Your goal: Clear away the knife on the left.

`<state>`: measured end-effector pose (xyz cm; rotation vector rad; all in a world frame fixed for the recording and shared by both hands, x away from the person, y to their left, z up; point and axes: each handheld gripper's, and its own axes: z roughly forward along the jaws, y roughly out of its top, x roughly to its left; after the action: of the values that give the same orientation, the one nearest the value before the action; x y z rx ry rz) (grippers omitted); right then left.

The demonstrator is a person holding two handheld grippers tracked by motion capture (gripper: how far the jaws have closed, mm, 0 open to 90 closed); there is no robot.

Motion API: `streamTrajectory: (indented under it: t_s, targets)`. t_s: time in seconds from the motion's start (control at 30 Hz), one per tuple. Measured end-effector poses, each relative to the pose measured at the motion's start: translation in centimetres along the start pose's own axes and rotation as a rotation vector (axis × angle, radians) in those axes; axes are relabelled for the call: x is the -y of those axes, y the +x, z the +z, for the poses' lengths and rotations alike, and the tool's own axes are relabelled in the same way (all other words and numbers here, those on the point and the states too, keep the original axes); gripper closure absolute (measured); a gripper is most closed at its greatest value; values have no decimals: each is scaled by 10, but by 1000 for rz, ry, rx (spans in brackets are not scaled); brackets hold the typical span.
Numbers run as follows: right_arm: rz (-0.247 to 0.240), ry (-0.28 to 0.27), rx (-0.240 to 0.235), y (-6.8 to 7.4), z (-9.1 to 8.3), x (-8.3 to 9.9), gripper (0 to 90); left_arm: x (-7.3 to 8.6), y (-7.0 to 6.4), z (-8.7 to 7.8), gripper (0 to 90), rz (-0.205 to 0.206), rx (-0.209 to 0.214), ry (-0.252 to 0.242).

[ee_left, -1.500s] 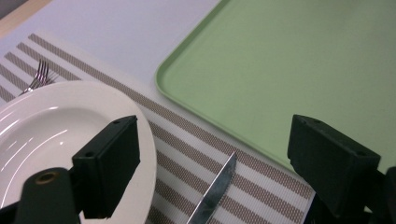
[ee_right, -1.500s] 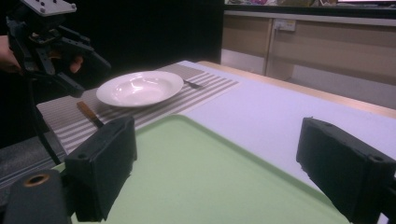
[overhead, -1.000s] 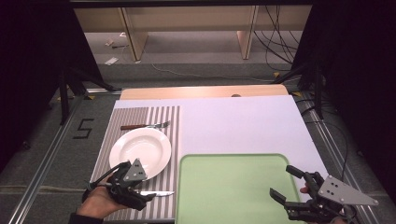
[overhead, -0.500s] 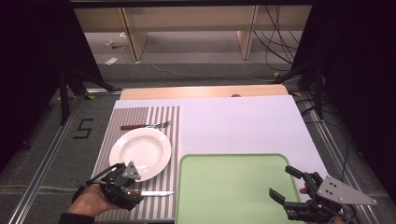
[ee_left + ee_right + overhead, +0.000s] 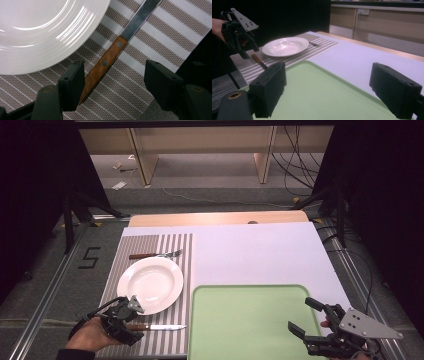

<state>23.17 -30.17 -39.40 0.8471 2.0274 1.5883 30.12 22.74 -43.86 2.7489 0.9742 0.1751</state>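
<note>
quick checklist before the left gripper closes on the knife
1. Left gripper jaws open: ok.
2. Knife handle between the jaws: ok, though it lies close to one jaw, off centre.
3. Jaws low enough to grip the handle: cannot tell.
4. Plate clear of the jaws: ok, its rim is beside the handle but outside the gap.
5. Knife flat on the striped mat: ok.
6. Right gripper out of the way: ok, open over the green tray.

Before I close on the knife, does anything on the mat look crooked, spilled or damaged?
Nothing stands out. The knife lies flat on the striped mat beside the plate, the fork beyond it, and the left gripper is open around the handle.
</note>
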Motion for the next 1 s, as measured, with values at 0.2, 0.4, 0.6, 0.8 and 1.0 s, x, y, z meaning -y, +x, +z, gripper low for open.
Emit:
streamTrajectory:
  t_s: [0.2,0.4,0.6,0.8,1.0]
  targets:
    - [-1,3,-1,0,1,0,151,-1,5,8,387,-3,-9,20]
    - [0,1,-1,0,0,1,152,-8,10,15,463,7,2,51]
    - [-6,1,-2,1,-1,0,153,-17,9,22,529,23,21,73]
    - [-6,5,-3,1,-2,1,154,-21,5,27,640,45,45,107]
    - [-8,11,0,1,-1,1,155,-33,-1,29,754,69,57,166]
